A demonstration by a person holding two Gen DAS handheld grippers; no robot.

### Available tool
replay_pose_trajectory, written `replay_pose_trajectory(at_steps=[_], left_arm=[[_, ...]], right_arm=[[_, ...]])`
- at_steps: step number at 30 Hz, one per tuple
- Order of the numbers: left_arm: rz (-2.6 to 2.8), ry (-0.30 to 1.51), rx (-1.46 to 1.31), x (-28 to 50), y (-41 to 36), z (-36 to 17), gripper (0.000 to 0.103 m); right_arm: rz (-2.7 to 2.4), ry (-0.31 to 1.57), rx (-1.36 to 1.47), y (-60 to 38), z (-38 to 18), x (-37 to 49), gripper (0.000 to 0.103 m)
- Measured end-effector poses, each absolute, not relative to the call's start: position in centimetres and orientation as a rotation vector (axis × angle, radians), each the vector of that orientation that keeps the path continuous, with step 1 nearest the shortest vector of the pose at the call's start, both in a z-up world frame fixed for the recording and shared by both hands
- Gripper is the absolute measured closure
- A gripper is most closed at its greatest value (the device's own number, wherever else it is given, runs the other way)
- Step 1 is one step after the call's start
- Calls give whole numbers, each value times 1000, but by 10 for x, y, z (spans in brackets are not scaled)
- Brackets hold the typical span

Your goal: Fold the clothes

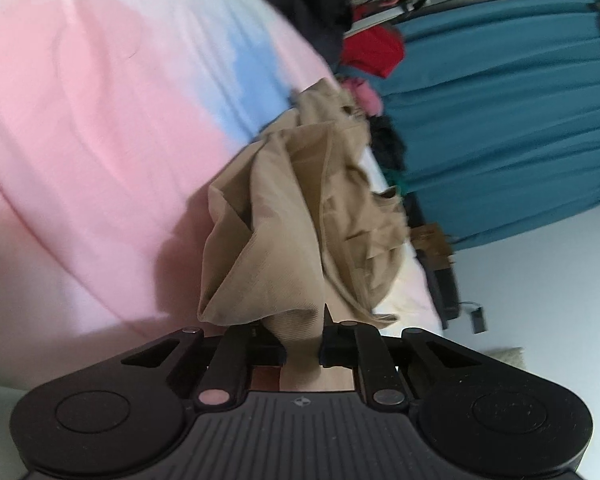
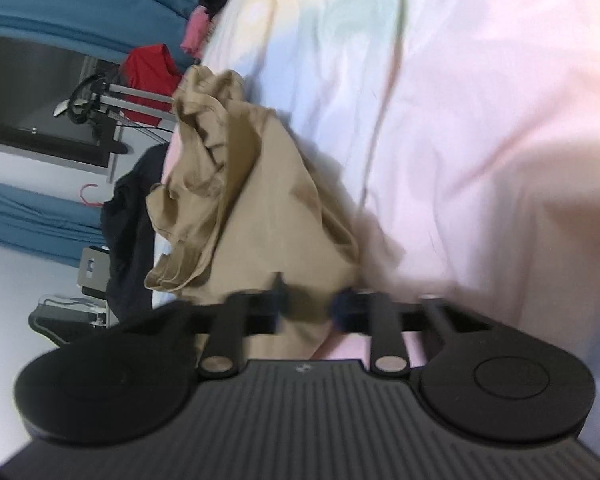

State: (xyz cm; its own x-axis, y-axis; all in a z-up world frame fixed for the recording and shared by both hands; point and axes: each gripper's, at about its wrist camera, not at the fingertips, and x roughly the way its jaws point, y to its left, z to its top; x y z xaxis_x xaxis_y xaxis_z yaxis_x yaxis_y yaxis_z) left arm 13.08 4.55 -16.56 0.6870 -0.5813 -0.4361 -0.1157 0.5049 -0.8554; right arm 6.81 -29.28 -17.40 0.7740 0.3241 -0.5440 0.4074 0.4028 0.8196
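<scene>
A tan garment (image 1: 300, 208) is seen hanging in a crumpled bunch over the bed (image 1: 80, 140), whose pastel sheet fills the left of the left wrist frame and the right of the right wrist frame; it is neither spread nor folded. In the left wrist view a pinch of the cloth is clamped between the closed jaws of the left tongs (image 1: 303, 344) at the lower centre; the rest billows toward the centre of the frame. In the right wrist view the right tongs (image 2: 306, 304) are blurred; cloth is seen lying between the jaws, and they appear to be gripping it, though that cannot be told for certain. The fabric is judged light, thin and limp; it will sag and bunch wherever it is not supported, and a small pinch may slip; hold is best taken at a hem or corner, so that an edge can be drawn straight. A red garment (image 1: 374, 54) and dark clothes (image 2: 132, 216) are seen at the bed's far edge, before a teal curtain (image 1: 500, 120).
</scene>
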Motion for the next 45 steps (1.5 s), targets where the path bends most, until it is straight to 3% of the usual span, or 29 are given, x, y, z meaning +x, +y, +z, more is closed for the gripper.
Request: replay_pose_trajectory(at_steps=[8, 14, 22, 25, 30, 36, 45], left_arm=[[-351, 728, -1023, 120, 50, -101, 93], [-324, 743, -1006, 70, 53, -53, 94], [-257, 883, -1037, -57, 67, -50, 93], [-229, 915, -1073, -80, 68, -56, 93], [-195, 864, -1035, -55, 67, -41, 93], [-75, 872, -945, 37, 44, -35, 92], [58, 920, -828, 153, 32, -85, 92]], right_arm=[[25, 570, 1117, -305, -94, 70, 91], [78, 536, 1052, -303, -44, 29, 91], [133, 690, 1034, -302, -37, -71, 91], [130, 687, 1031, -301, -34, -68, 91], [118, 671, 1026, -298, -29, -51, 91], [50, 675, 1074, -293, -38, 23, 91], [-25, 716, 1085, -284, -98, 137, 91]])
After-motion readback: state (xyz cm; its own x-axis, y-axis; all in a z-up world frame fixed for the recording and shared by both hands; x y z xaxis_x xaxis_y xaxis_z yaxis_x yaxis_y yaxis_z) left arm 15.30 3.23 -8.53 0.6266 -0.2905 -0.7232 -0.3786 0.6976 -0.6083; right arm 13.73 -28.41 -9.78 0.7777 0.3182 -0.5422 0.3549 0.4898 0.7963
